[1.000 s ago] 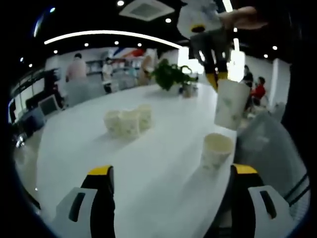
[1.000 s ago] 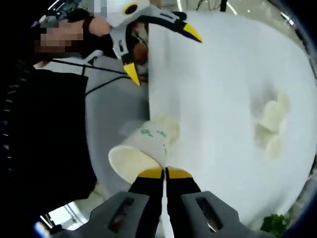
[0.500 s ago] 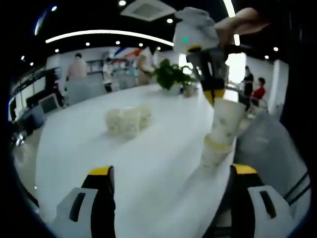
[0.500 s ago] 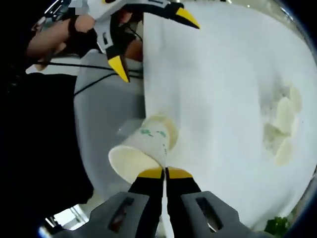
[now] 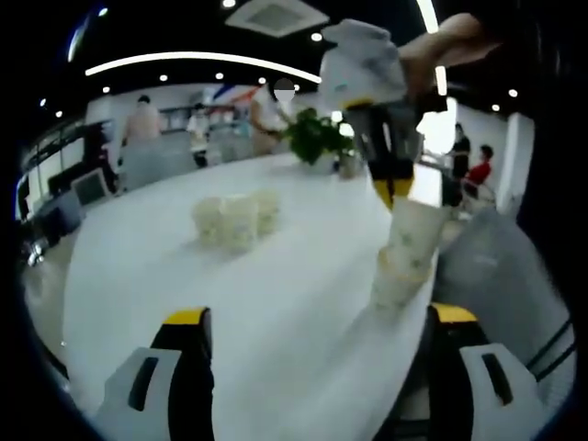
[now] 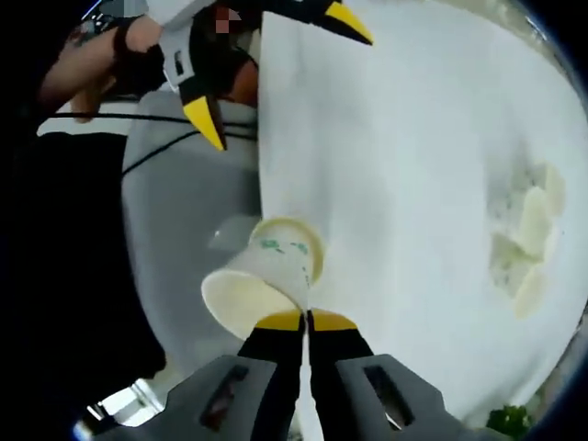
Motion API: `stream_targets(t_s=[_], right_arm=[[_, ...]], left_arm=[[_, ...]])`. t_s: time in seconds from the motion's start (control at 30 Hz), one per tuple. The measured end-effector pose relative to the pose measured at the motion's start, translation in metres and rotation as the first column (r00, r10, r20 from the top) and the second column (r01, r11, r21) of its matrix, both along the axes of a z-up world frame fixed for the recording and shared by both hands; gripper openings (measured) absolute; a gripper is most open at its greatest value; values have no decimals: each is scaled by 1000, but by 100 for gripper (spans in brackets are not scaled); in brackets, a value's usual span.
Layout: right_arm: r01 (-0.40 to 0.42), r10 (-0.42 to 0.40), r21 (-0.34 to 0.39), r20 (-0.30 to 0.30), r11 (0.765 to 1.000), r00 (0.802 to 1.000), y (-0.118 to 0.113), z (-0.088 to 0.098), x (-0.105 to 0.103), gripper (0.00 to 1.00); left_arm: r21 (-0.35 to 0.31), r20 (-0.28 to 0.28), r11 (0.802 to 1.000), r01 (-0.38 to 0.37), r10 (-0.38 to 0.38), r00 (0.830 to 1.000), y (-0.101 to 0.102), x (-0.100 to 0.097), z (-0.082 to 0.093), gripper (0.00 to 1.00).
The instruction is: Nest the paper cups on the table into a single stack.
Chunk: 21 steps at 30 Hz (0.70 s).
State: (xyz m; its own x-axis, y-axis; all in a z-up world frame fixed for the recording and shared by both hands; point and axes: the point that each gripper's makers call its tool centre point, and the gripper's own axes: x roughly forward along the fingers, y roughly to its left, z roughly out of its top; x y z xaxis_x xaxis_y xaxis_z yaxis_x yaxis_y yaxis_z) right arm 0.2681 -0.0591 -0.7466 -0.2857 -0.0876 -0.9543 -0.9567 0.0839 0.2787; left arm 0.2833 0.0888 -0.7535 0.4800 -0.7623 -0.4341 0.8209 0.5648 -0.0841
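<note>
At frame center, the right gripper (image 6: 307,317) pinched a white printed paper cup (image 6: 260,285) into another rim-up cup (image 6: 308,241), while the left gripper (image 5: 317,317) stood wide.

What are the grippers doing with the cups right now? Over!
Right gripper shut on held cup, its base inside the standing cup at the table edge. Left gripper open, empty. Three loose cups wait mid-table. Nothing in the way.

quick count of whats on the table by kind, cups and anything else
paper cups: 5, one held in the right gripper, entering one standing near the table edge, 3 clustered farther off
potted plants: 1
total: 6
</note>
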Motion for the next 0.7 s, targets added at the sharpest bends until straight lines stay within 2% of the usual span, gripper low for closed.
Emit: stream_targets(t_s=[0.3,0.37,0.5,0.6,0.7], right_arm=[[-13,13,9,4,1000,1000,0,-7,-2,0],[-62,62,42,7,997,998,4,-8,-2,0],[-112,112,61,10,992,994,5,-11,-2,0],[-97,95,78,28,992,995,7,-14,1,12],[-85,83,86,18,993,996,9,-14,-2,12]], left_arm=[[2,-4,1000,-8,8,1000,4,1,-1,96],[-1,-4,1000,-9,9,1000,4,2,0,96],[-7,-3,1000,-18,18,1000,5,4,1,96],[-3,-5,1000,-16,16,1000,5,5,0,96],[-10,-5,1000,-20,20,1000,5,5,0,96]])
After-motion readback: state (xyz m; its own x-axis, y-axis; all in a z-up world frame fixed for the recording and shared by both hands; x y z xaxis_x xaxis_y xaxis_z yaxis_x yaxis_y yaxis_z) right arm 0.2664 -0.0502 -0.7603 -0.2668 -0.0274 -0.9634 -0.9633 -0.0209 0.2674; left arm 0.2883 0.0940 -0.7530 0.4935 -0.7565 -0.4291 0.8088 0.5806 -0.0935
